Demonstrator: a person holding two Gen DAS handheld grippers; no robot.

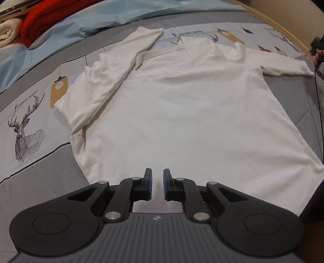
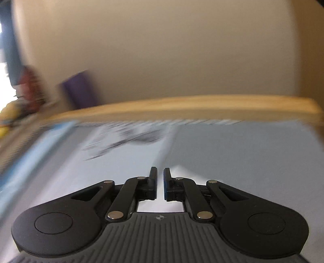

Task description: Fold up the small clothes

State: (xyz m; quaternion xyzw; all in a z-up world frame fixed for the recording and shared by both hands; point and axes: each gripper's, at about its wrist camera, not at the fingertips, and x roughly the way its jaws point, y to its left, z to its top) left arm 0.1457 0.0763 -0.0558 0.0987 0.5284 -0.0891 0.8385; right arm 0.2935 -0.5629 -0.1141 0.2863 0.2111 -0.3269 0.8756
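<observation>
A white long-sleeved shirt (image 1: 182, 113) lies flat on the printed bedsheet (image 1: 30, 129). Its left sleeve (image 1: 113, 76) is folded in over the body; its right sleeve (image 1: 283, 66) stretches out to the right. My left gripper (image 1: 157, 174) hovers over the shirt's near hem, its blue-padded jaws a narrow gap apart, holding nothing. My right gripper (image 2: 160, 172) is over the sheet near a white corner of cloth (image 2: 180, 170), jaws a narrow gap apart and empty. The right wrist view is motion-blurred.
A red garment (image 1: 52, 18) and a rolled cream cloth (image 1: 8, 32) lie on a light blue cover (image 1: 85, 28) at the far left. The wooden bed frame (image 2: 182, 107) borders the far edge. A black cable (image 1: 319, 97) hangs at the right.
</observation>
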